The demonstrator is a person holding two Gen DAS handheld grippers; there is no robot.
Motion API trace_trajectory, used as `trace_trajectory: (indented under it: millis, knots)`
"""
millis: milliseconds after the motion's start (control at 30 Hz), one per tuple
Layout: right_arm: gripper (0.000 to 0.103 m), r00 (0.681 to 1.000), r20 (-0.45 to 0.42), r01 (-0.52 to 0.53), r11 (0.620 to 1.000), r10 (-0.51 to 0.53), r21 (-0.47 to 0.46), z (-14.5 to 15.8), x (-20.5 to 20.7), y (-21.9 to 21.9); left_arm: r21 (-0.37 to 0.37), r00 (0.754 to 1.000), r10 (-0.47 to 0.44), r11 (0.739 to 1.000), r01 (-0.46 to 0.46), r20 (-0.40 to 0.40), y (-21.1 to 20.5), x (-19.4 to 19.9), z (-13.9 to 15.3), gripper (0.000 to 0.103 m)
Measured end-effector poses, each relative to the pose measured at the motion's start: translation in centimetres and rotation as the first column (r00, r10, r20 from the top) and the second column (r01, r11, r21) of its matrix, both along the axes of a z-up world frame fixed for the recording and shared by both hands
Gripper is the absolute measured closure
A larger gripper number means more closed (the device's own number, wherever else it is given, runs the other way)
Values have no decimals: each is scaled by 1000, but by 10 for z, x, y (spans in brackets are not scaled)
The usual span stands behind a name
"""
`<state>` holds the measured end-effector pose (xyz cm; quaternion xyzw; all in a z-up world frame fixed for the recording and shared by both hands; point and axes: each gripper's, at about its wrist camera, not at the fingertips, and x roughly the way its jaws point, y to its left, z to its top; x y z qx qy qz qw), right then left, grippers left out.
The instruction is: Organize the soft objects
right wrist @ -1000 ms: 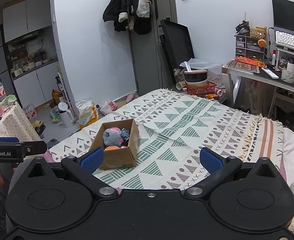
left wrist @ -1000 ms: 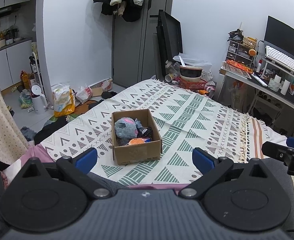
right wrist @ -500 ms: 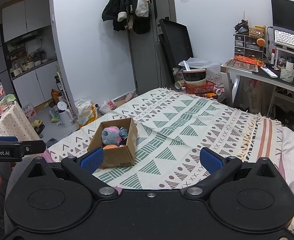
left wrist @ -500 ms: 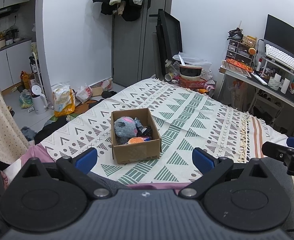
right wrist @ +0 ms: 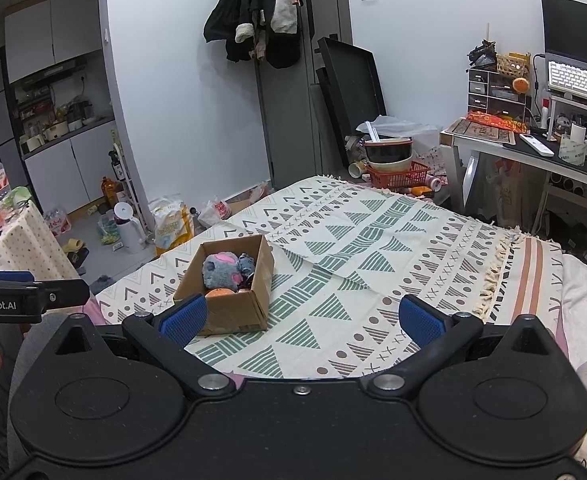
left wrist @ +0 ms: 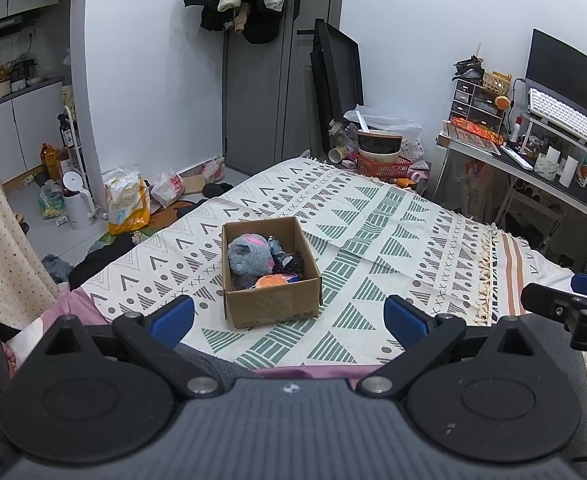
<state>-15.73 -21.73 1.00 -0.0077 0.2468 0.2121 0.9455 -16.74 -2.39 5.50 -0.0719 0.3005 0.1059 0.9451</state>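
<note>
**A:** Where does the cardboard box [left wrist: 271,272] sit relative to the two claws?

**B:** On the patterned bedspread [left wrist: 373,240], ahead of both. From the left claw [left wrist: 289,320] it lies almost straight ahead, between the blue fingertips [left wrist: 173,322] and beyond them. From the right claw [right wrist: 301,320] it is ahead and off to the left, with its near corner partly hidden behind that claw's left fingertip [right wrist: 184,318].

**A:** So which is nearer?

**B:** I'd judge the left one better lined up; the right would have to swing leftward. Neither touches the box.

**A:** How does the box lie?

**B:** Its long axis runs away from the left wrist camera, a short wall facing the claw, top open.

**A:** And inside?

**B:** A grey plush toy with pink patches [left wrist: 249,256] fills the far left part. An orange soft ball [left wrist: 275,281] rests against the near wall. Something dark [left wrist: 289,260] is on the right side; I can't tell what it is.

**A:** Are the claws holding anything?

**B:** No. Both are released, fingers spread wide, nothing between them.

**A:** Any soft things left outside the box?

**B:** None that I can see on the bedspread, so the sorting looks close to finished.
</note>
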Motion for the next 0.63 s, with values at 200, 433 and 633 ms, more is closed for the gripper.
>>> trace_trajectory:
  millis: [200,433,633]
  knots:
    - [0,1000,-3,8,1000,-8,2,-1,0,0,-1,1000,0,1000,0,-3,1,-2,0,3]
    - [0,1000,-7,4,1000,-4,1,-2,0,1,10,1000,-3,1000,3,9,0,-6,3,3]
    - [0,1000,-12,0,1000,0,-7,-3,1,2,6,999,-8,1000,7,33,3,-7,8,3]
